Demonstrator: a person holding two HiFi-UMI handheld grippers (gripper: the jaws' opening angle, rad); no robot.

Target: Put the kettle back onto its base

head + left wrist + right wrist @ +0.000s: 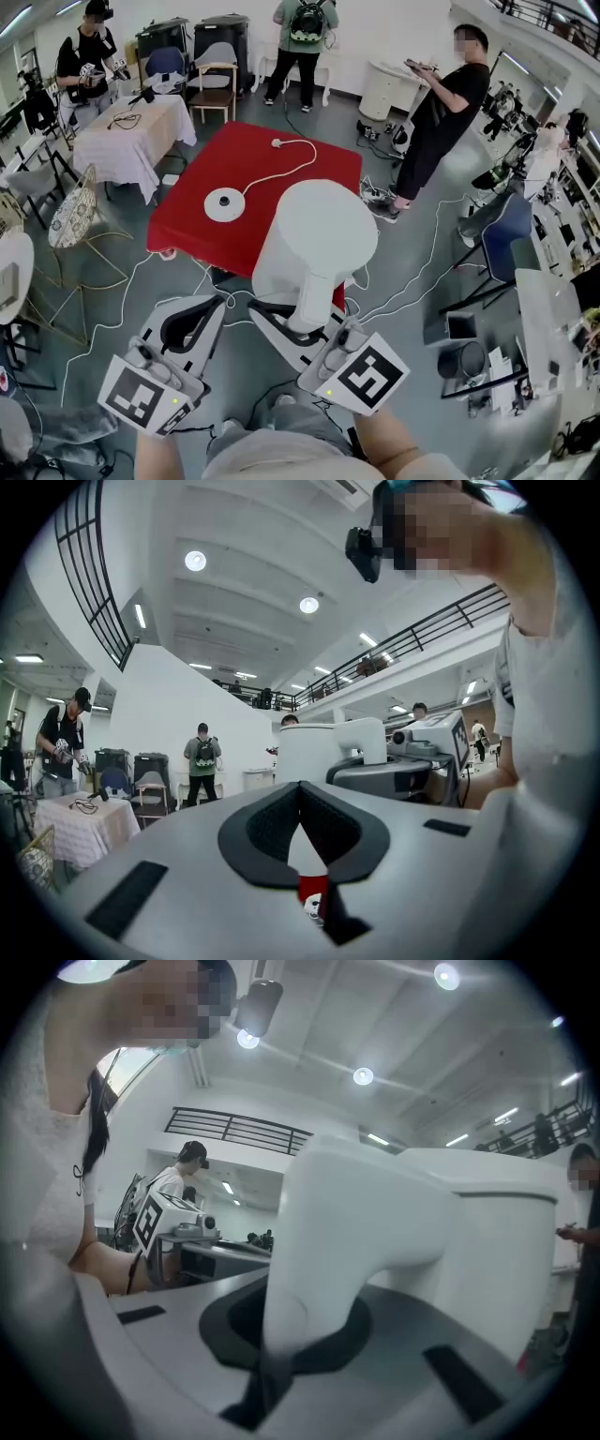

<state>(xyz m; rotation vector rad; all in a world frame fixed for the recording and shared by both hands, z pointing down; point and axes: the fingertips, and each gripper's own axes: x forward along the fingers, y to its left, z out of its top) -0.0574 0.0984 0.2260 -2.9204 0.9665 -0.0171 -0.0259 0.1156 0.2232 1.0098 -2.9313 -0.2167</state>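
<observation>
**White kettle held aloft, short of its base**

At bottom centre the right gripper is clenched on the kettle's handle, holding it in the air over the near edge of the red table. Lower left, the left gripper has its jaws together on nothing. Farther up-left the base lies on the table, apart from the kettle.

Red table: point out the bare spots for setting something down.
On the red-clothed square table, bare cloth lies between the white round kettle base and the near-left edge, and right of the white power cord, up to the far-right corner. The middle is crowded by base and cord; the white plastic kettle hides the near-right part.
</observation>
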